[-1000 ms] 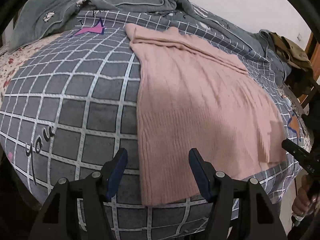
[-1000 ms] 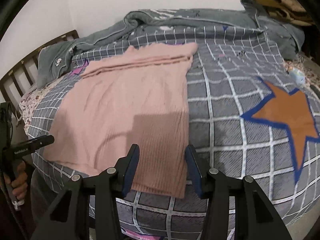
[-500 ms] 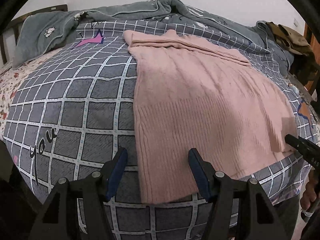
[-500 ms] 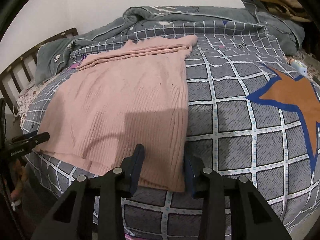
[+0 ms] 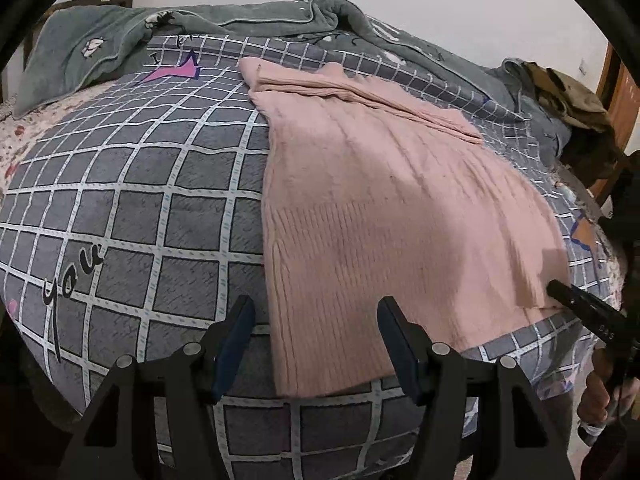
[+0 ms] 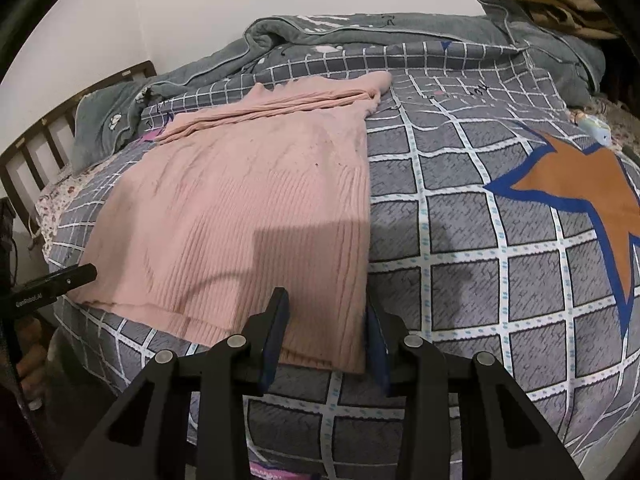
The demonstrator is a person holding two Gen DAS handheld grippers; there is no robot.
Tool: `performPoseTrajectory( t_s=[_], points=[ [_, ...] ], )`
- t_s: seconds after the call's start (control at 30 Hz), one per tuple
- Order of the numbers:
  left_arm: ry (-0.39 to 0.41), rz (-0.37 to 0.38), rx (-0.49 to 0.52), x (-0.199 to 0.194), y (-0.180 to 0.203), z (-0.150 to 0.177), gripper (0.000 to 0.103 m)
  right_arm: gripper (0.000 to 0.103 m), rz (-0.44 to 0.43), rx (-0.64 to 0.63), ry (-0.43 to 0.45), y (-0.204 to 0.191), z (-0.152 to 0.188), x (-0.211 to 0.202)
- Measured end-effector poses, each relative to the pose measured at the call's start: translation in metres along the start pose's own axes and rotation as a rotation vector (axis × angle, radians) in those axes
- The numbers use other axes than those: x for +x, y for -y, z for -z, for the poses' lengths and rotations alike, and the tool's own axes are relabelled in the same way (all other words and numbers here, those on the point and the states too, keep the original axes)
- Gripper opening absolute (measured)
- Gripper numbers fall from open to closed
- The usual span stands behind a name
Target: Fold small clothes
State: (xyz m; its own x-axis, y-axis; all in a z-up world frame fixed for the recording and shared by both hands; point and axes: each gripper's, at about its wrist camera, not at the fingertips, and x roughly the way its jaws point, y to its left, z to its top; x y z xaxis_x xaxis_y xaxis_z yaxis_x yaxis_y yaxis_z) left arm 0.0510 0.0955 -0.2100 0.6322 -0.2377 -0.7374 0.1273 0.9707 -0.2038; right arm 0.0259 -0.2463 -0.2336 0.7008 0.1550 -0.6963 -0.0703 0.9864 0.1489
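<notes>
The pink sweater [image 5: 384,216] is lying flat on the checked bed cover [image 5: 132,216], close to the near edge of the bed. Its far end, away from the grippers, is already looking folded over, with a bunched strip lying across the top of the sweater. The rest is lying in one wide sheet, so I am guessing the folding is only partly done. The near hem is waiting to be picked up and laid over.

The left gripper [image 5: 316,344] is sitting just above the sweater's near left corner. Its jaws are standing spread apart with the corner between them, and the pads are not pressing on the cloth.

The right gripper [image 6: 324,336] is sitting at the sweater's near right corner. Its jaws have just been closing in on that corner, which is lying between them. They are very close to the cloth, but I cannot tell if the pads are pinching it yet.

The sleeves are hiding somewhere under the folds, so I cannot see them. The sweater's near hem is partly covered by the black gripper arms. A hand [image 5: 596,396] is peeking in beside the sweater's right corner, mostly cut off.
</notes>
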Motion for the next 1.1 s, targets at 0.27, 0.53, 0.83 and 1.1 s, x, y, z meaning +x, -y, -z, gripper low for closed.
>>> performPoseTrajectory(
  t_s=[0.27,0.53,0.83,1.1],
  points=[
    [-0.001,0.081,-0.024,-0.001,0.000,0.000,0.060,0.028,-0.029,0.039,-0.020,0.006,-0.001,-0.001],
    [-0.001,0.120,-0.093,0.005,-0.007,-0.005,0.037,0.027,-0.032,0.036,-0.025,0.004,-0.002,0.001],
    [-0.024,0.146,-0.088,-0.001,-0.016,0.003,0.025,0.027,-0.043,0.045,-0.033,0.006,-0.002,0.000],
    [-0.017,0.140,-0.095,0.001,-0.011,0.002,0.025,0.027,-0.042,0.031,-0.044,0.004,0.000,-0.001]
  ],
)
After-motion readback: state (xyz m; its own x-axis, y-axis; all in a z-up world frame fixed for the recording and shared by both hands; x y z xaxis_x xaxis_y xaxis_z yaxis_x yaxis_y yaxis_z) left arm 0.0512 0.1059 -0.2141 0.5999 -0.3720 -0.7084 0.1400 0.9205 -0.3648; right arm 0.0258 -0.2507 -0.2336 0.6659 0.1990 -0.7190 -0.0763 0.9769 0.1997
